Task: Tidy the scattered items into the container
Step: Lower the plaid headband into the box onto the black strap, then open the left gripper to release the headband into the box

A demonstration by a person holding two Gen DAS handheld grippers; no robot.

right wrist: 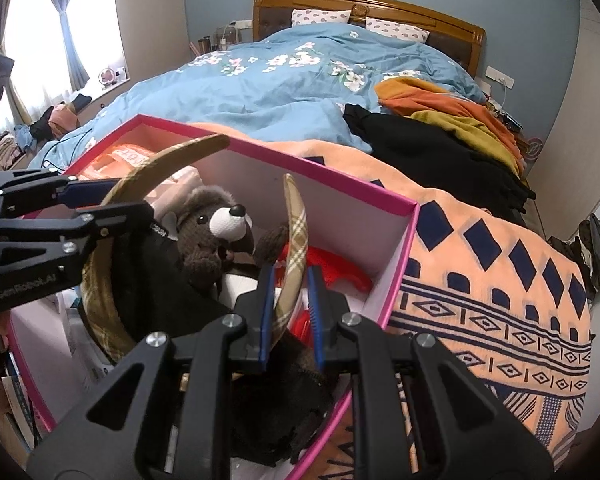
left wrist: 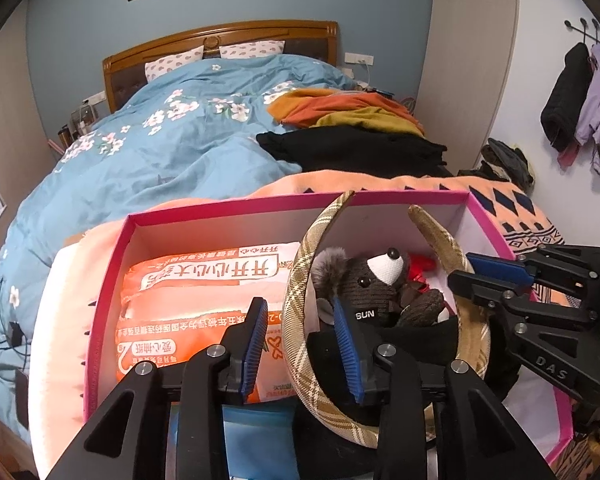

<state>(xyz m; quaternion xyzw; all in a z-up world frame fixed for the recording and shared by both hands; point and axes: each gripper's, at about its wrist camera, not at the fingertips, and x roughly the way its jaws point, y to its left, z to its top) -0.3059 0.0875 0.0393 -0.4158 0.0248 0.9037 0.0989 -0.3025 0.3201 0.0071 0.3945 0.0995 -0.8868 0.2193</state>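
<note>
The headband (left wrist: 300, 276) stands in the pink box (left wrist: 236, 204), mid-frame. Left gripper (left wrist: 302, 344) straddles its band, jaws parted. Only the right view shows the right gripper (right wrist: 290, 304) nearly clenched around the other arm, small gaps remaining.

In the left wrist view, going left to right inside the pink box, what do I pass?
Orange tissue pack → left arc of the plaid headband → brown teddy bear → red item → the headband's right arm → right gripper reaching in at the right wall of the pink box.
</note>
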